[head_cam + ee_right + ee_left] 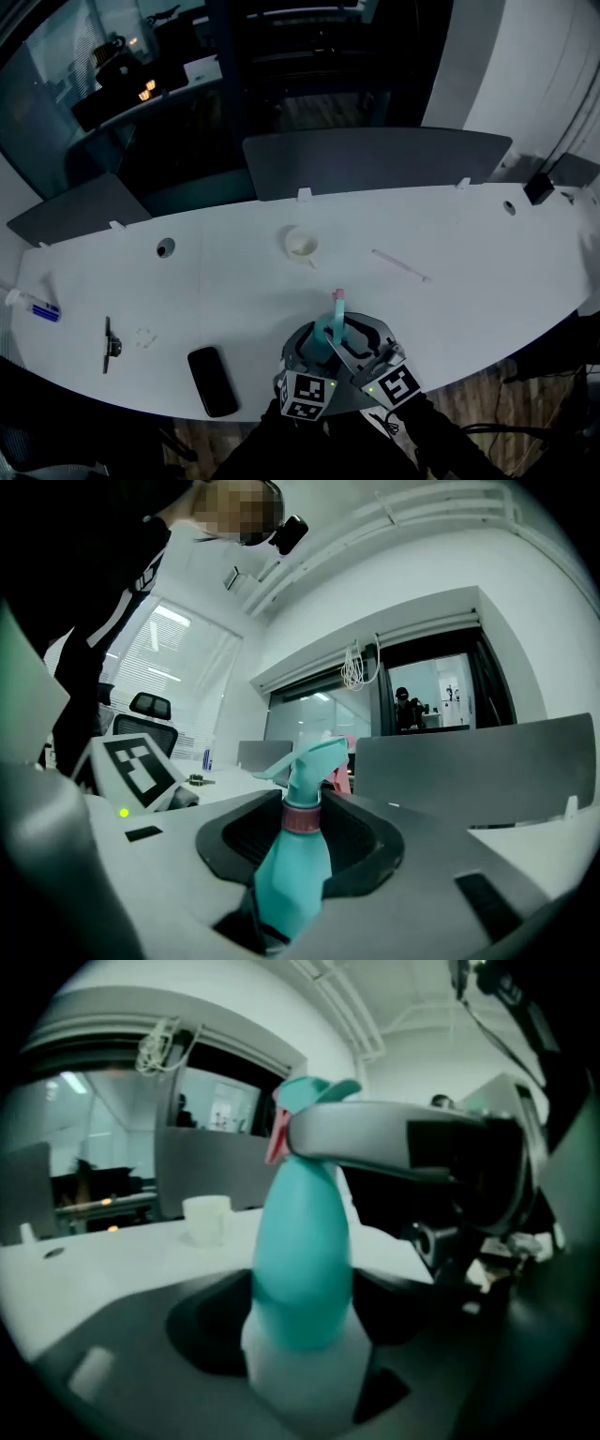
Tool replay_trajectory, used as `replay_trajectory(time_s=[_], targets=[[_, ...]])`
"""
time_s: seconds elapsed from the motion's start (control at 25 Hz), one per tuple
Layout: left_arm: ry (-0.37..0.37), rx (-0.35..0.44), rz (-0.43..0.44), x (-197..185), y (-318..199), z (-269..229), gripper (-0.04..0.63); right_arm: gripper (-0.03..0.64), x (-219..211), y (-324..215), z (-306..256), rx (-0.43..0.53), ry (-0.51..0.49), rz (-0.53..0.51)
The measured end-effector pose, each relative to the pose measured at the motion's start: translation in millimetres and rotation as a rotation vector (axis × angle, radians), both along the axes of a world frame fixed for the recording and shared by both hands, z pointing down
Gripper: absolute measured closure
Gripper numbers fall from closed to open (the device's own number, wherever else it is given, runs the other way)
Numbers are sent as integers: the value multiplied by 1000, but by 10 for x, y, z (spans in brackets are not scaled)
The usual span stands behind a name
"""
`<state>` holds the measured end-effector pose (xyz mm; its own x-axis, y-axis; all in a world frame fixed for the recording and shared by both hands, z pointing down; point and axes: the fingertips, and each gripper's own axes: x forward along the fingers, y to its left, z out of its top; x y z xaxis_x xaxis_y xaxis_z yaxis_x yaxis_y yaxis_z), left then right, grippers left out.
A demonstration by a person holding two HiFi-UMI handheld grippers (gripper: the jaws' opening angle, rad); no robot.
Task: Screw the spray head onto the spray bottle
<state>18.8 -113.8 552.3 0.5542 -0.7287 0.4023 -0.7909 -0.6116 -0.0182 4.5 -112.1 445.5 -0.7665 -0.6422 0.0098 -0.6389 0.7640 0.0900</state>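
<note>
Spray bottle: teal top, white btm, pink collar.

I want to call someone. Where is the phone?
In the head view, the black phone lies by the near edge of the white table, left of the spray bottle and right of a small dark tool.

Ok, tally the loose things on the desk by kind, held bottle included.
Spray bottle: 1
Cup: 1
Phone: 1
Pale thin stick: 1
Blue-and-white pen-like item: 1
Dark slim tool: 1
Black box: 1
Total: 7
</note>
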Motion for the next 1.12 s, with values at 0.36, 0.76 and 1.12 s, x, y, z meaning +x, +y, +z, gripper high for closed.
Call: replay_trajectory(time_s=[0.36, 0.76, 1.12], targets=[[63, 32, -5, -101, 30, -59, 226, 491, -67, 10, 7, 2, 2, -47], [109, -9, 274, 31, -25, -76, 238, 491, -31, -12, -3, 1, 9, -31], [91, 35, -273, -22, -70, -93, 239, 491, -40, -7, -3, 5, 6, -9]])
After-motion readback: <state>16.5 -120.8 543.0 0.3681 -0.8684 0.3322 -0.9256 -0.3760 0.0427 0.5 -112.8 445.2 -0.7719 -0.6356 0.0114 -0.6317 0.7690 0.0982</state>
